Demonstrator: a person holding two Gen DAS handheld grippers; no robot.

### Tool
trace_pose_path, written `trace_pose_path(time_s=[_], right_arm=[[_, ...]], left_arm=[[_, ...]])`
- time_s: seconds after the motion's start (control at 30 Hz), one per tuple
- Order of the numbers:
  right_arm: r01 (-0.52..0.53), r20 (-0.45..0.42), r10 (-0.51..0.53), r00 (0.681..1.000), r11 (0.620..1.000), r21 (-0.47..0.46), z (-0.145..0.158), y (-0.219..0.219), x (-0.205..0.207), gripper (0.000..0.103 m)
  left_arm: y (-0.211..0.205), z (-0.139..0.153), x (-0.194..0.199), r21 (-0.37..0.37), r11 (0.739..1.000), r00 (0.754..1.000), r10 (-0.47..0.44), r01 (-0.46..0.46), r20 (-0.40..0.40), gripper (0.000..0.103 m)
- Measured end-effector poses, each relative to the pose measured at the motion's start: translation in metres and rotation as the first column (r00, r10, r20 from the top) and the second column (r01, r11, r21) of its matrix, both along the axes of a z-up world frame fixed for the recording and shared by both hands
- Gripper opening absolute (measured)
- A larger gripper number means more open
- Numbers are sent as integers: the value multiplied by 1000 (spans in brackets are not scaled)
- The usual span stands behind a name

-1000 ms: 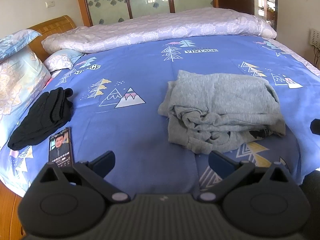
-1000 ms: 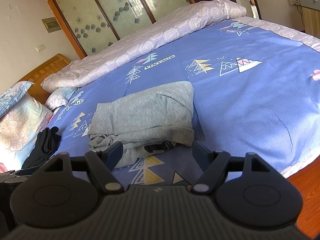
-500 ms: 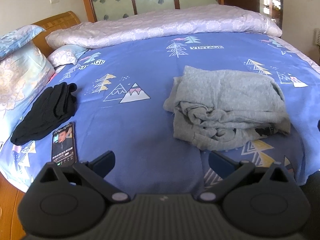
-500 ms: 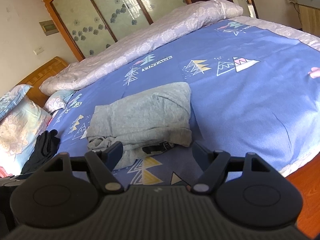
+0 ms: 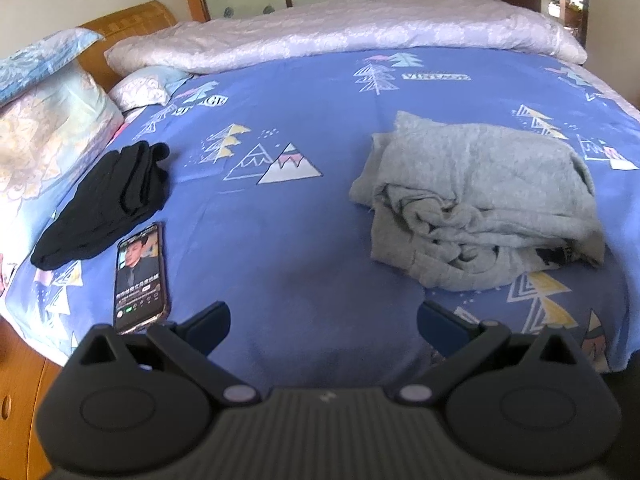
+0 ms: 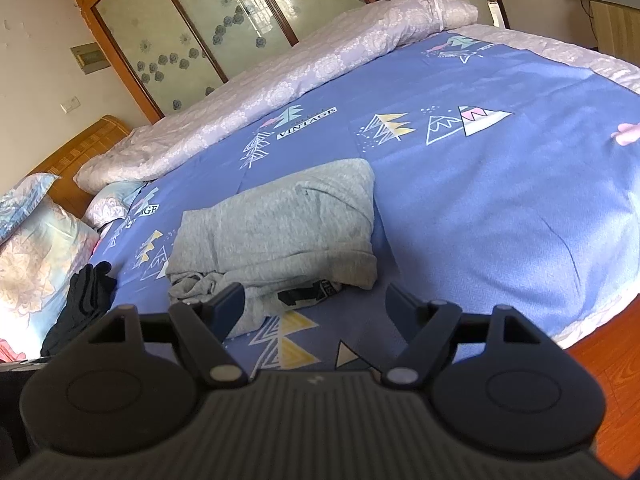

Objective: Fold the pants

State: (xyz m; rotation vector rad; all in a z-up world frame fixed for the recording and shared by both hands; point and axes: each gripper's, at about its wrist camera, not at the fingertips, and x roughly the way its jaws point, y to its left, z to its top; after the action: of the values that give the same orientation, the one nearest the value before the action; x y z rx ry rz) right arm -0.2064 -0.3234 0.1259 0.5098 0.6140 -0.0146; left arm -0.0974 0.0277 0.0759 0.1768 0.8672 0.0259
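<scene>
Grey pants (image 5: 480,204) lie in a loose bundle on a blue bed sheet (image 5: 280,240), near the front edge of the bed and a little to the right in the left wrist view. The top layer is laid over fairly flat. Under it, along the near side, the cloth is bunched in soft creases, and a dark printed label shows at the near right corner. In the right wrist view the same pants (image 6: 280,236) sit just beyond the gripper, toward its left finger.

The cloth looks like a soft, light knit, so it will probably sag and drape when lifted, not hold a shape. It is not fragile, and it should not slip much in the pads. A sound place to take hold is likely a clean outer edge or a corner of the top layer, one gripper at each end. Pinching the crumpled near side would probably pick up several layers at once.

The left gripper (image 5: 323,318) has its jaws wide apart and holds nothing, above bare sheet short of the pants. The right gripper (image 6: 315,309) is also wide and empty.

Left of the pants, well apart, lie a lit phone (image 5: 140,276) and a black folded garment (image 5: 104,208). Pillows and a pale quilt (image 5: 340,32) lie farther off.

Compared with a second ago, the pants have not moved. The left view has dipped slightly, showing more of the near bed edge. The right view is about the same.
</scene>
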Motion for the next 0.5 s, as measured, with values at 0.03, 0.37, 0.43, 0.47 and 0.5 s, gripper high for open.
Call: trace_pose_path(time_s=[0.03,0.37,0.43,0.47,0.5], right_arm=[[0,0,0,1000,1000,1,0,0,0,79],[0,0,0,1000,1000,2,0,0,0,80],[0,1,0,1000,1000,1,0,0,0,80],[1,1,-1,1000,1000,1,0,0,0,80],[1,1,-1,1000,1000,2,0,0,0,80]], left_arm=[[1,-1,1,2,1000,1000,7,-6,-5,103],[9,-2,5,20,998,998,55,-55,-16,103],[9,-2,5,22,998,998,52,-52,-17,103],[9,-2,5,24,999,999,48,-47,-17,103],[8,-2,5,27,999,999,42,-41,-15,103]])
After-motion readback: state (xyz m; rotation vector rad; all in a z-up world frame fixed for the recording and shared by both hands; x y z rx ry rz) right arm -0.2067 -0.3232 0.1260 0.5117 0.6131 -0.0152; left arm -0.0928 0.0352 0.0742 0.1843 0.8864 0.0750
